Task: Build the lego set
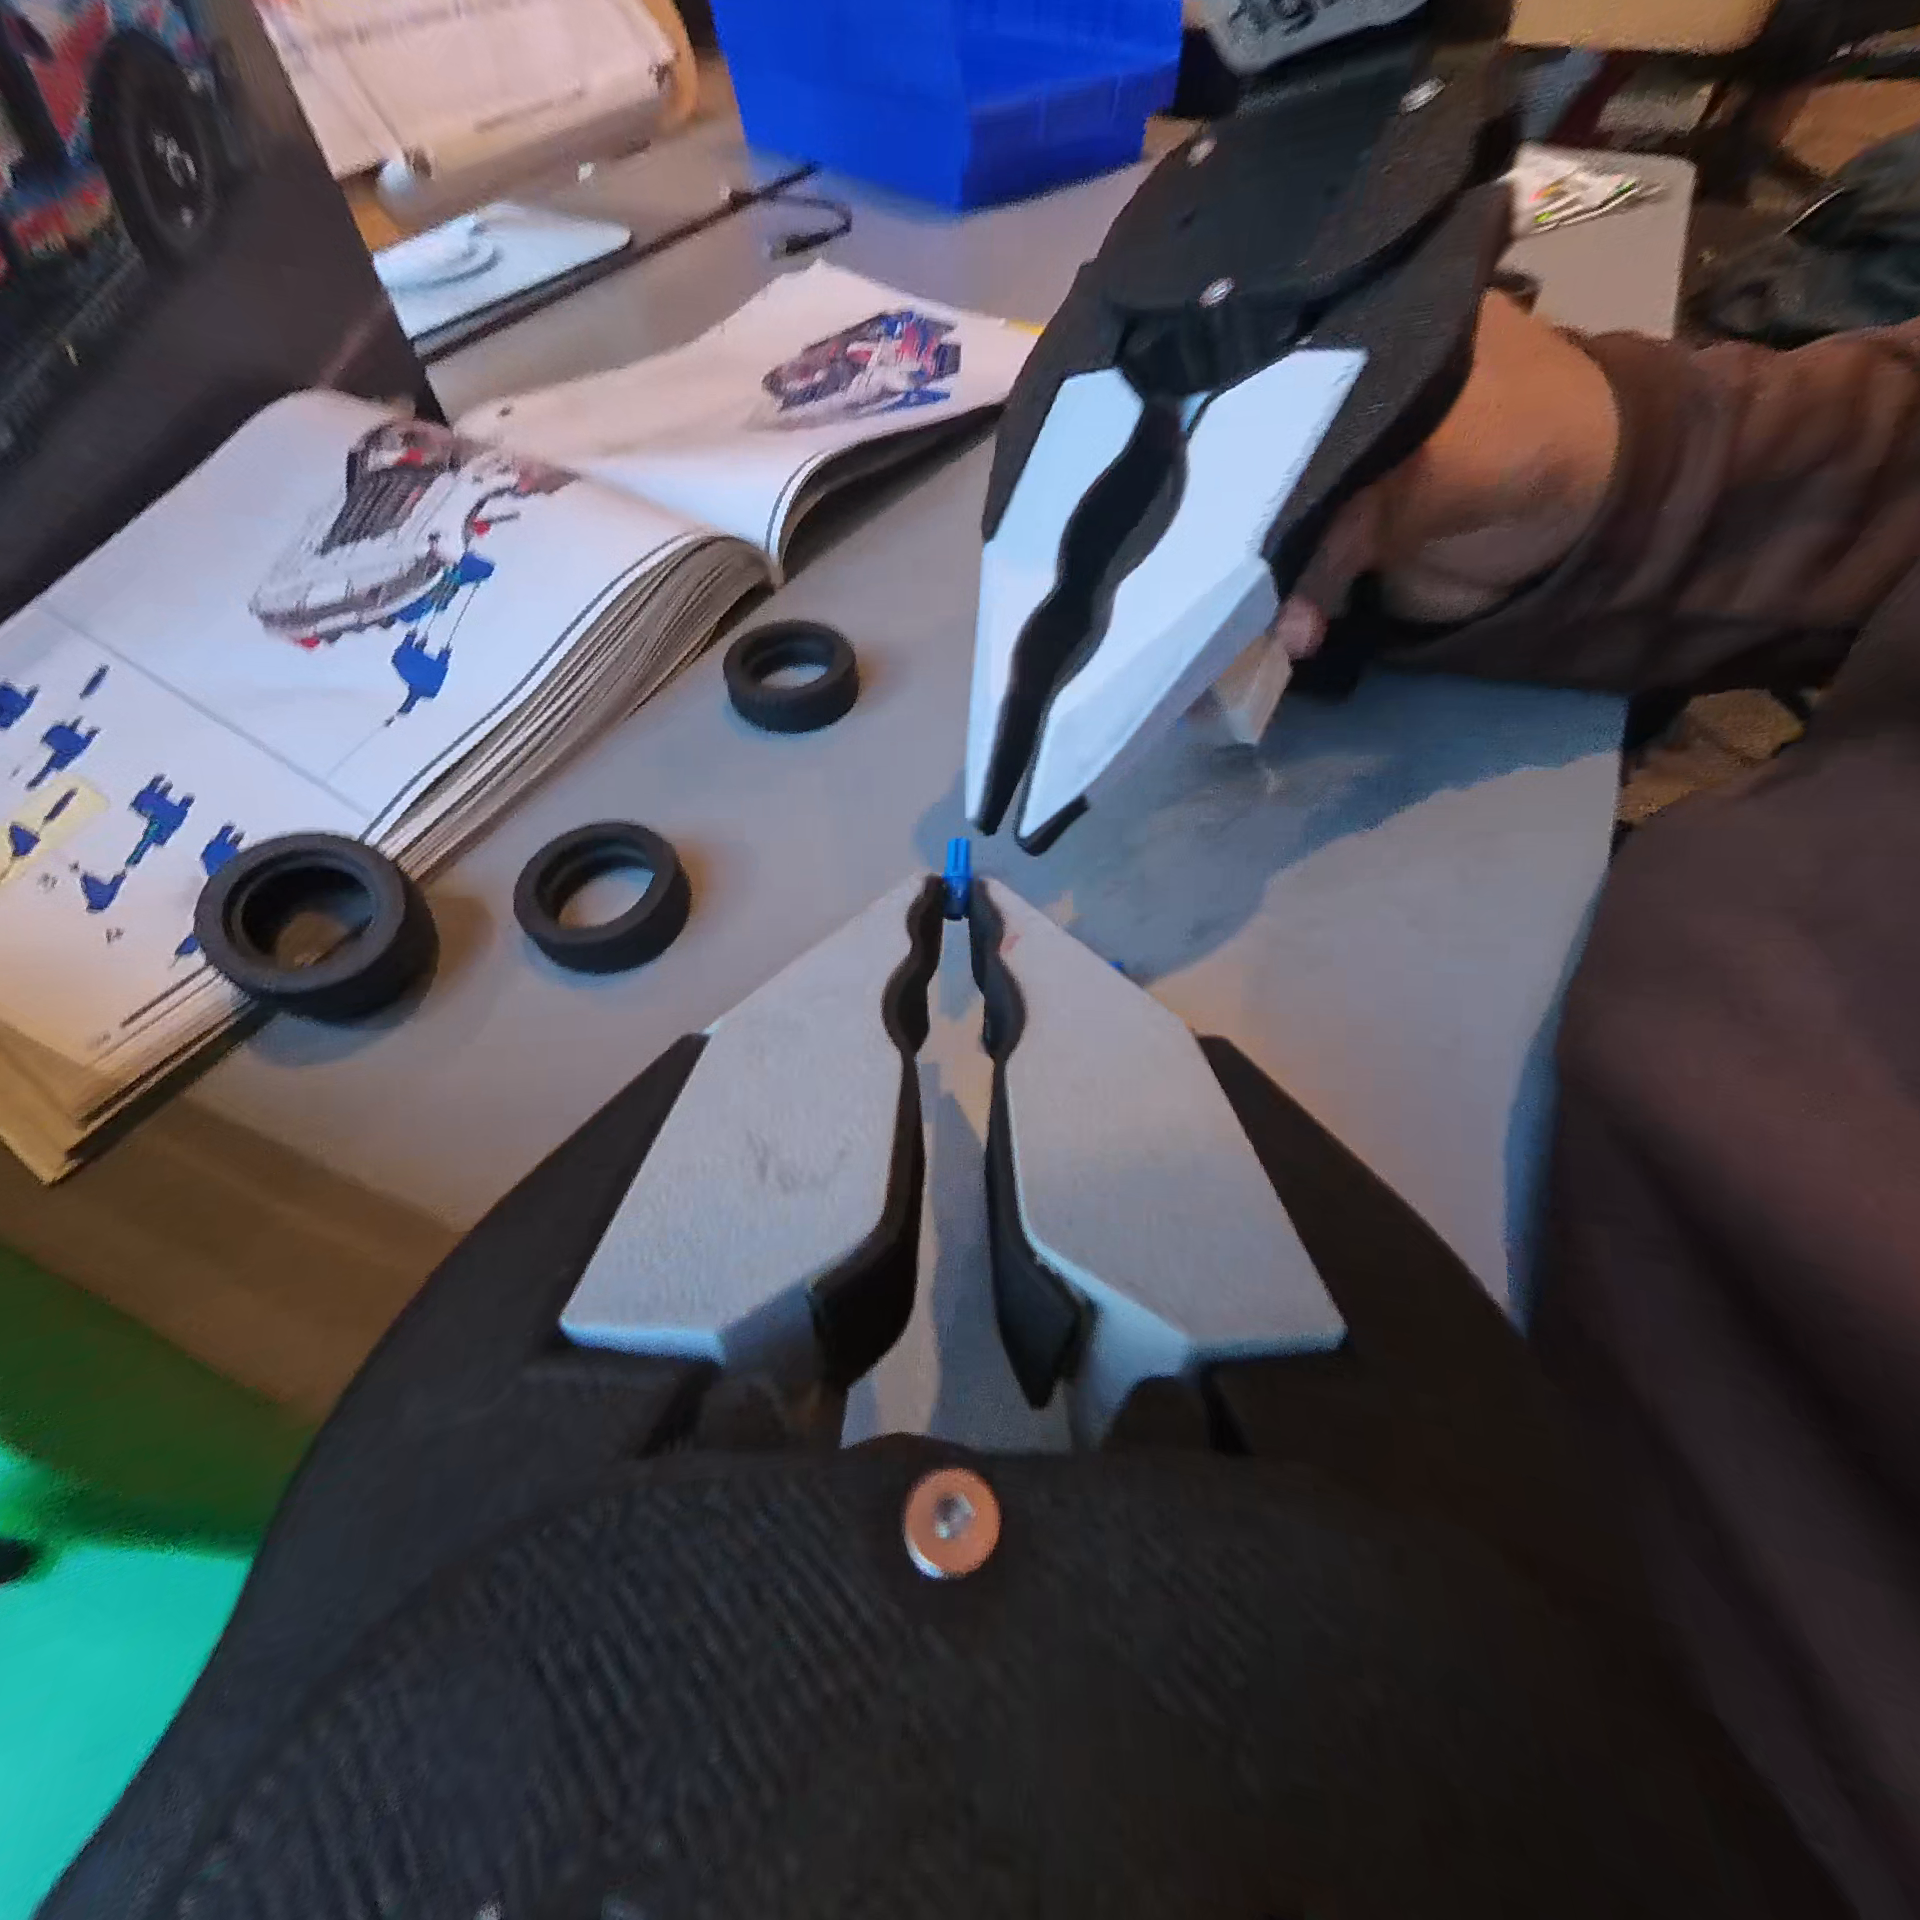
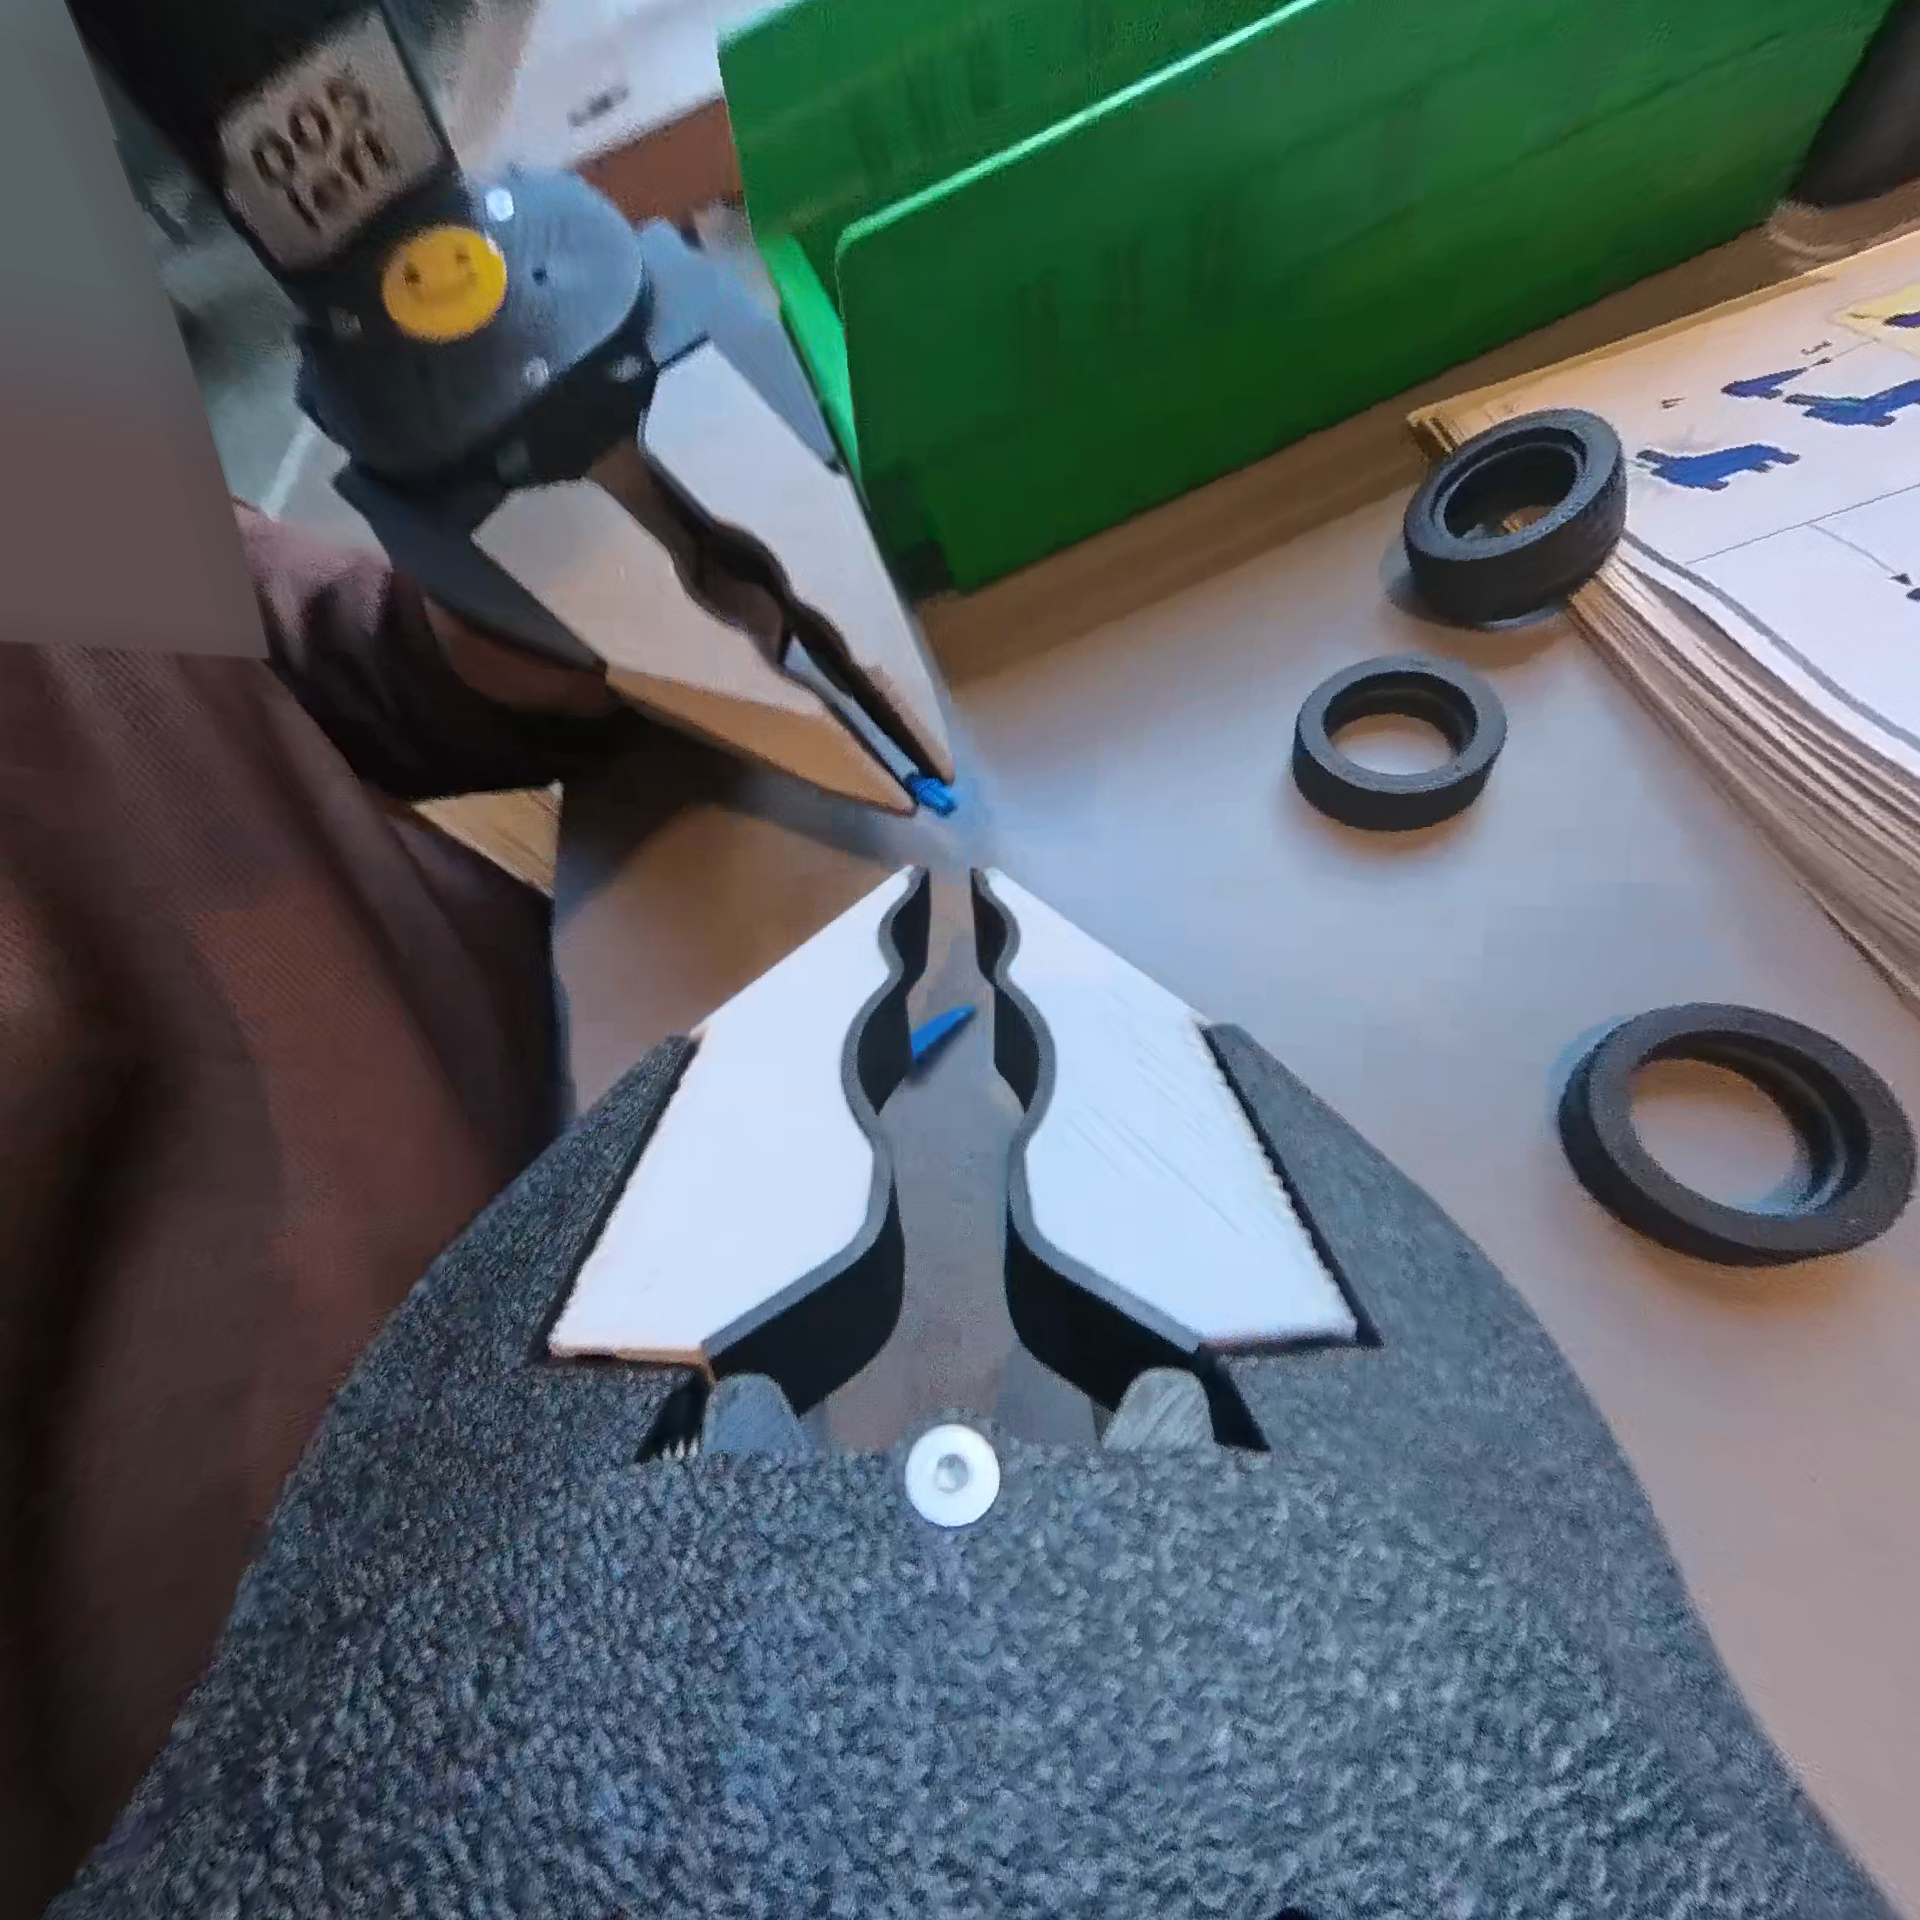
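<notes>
My left gripper (image 1: 954, 883) pinches a small blue pin (image 1: 955, 865) between its very tips, fingers drawn close on it, and the pin's far end pokes out past them. In the right wrist view the same pin (image 2: 932, 793) shows at the tip of that gripper (image 2: 928, 787), held above the bench (image 2: 1195, 914).

My right gripper (image 2: 948, 875) sits just beside it, tip to tip but apart from the pin, with its fingers at a narrow gap and nothing between them. Seen from the left wrist view, it (image 1: 1010, 826) comes down from the far right, with my hand (image 1: 1475, 488) behind it.

A second blue piece (image 2: 940, 1031) lies on the bench under my right gripper, seen through the gap between the fingers.

Three black tyres lie on the bench to the left of the grippers in the left wrist view: one near tyre (image 1: 315, 925) leaning on the edge of the open instruction book (image 1: 416, 582), a middle tyre (image 1: 601, 897) flat on the bench, and a far tyre (image 1: 792, 675) flat near the book's spine.

A blue bin (image 1: 956, 94) stands at the far side. A green bin (image 2: 1195, 291) shows beyond the grippers in the right wrist view.
</notes>
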{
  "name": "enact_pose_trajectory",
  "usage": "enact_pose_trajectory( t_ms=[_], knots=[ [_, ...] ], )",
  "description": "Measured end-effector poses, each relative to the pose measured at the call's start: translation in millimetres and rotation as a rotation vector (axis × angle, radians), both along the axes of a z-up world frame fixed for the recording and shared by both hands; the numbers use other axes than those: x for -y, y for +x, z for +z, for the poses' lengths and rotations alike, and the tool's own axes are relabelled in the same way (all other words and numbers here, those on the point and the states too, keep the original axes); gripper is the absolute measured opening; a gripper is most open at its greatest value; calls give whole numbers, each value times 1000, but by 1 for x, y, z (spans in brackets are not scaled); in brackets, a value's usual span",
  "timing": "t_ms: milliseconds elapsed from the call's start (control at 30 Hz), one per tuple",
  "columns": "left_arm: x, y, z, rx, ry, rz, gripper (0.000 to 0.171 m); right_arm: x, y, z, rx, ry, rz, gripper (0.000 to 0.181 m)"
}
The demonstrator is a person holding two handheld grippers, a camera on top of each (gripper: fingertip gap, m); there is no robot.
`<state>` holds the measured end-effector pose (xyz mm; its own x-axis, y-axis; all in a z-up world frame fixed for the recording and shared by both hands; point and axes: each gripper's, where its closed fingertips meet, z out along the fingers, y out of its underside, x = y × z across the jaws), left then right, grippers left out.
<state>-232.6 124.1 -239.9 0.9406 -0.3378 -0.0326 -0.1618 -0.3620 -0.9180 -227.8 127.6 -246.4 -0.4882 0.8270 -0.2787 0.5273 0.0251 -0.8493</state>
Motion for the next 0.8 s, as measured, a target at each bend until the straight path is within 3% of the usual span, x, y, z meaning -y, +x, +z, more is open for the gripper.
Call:
enact_pose_trajectory(
  t_ms=[400,567,800],
  knots=[
    [-7,32,13,-66,119,-51,2,6,19,24,-7,-246,49,5],
    [-9,38,5,-38,51,-76,2,1,25,19,20,-154,31,4],
    [-3,31,-20,-39,-130,-92,25,-20,40,-8,116,94,-1,4]
  ],
)
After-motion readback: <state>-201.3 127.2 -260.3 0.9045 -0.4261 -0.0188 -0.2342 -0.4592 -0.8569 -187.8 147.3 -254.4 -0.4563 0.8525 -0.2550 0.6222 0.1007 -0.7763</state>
